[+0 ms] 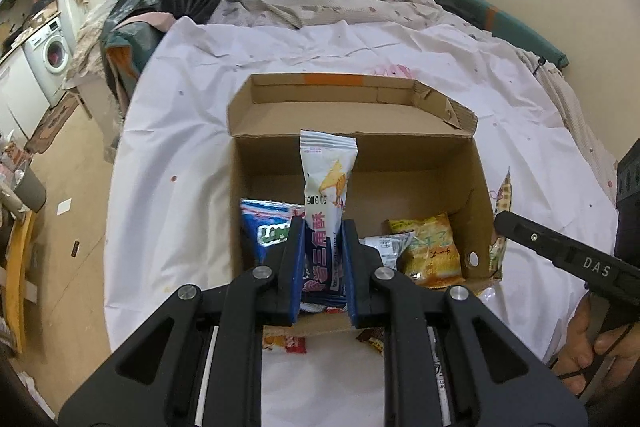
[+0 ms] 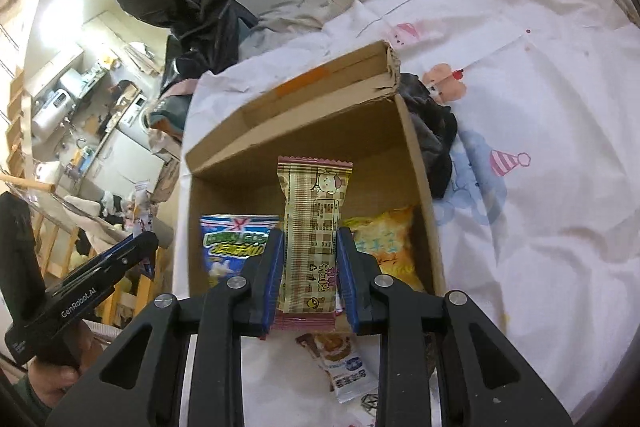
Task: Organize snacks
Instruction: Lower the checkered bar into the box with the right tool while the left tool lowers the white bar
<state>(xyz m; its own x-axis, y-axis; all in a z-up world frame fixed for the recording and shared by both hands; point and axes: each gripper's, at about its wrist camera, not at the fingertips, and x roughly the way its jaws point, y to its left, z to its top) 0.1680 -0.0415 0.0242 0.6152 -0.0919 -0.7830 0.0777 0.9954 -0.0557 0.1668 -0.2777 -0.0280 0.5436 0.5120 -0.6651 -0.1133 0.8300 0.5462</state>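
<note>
Blue snack bag (image 1: 267, 227): its right part is covered by the left gripper (image 1: 322, 259) finger and the white packet (image 1: 326, 203) clamped there.
Silver wrapper (image 1: 386, 247): mostly concealed behind a gripper finger; print cannot be read.
Packets (image 1: 286, 343) below the cardboard box (image 1: 476, 183) front wall: only slivers are seen between the gripper arms.
Yellow bag (image 2: 386, 243): blurred; its lettering is not legible.
Plaid packet (image 2: 310, 239): lower edges are masked by the right gripper (image 2: 308, 267) pads.
Washing machine (image 1: 50, 53): distorted at the lens margin.

Left gripper (image 1: 322, 259) is clamped on a white packet (image 1: 326, 195), right gripper (image 2: 310, 267) on a plaid packet (image 2: 312, 227); both are poised above the box (image 1: 360, 155).
</note>
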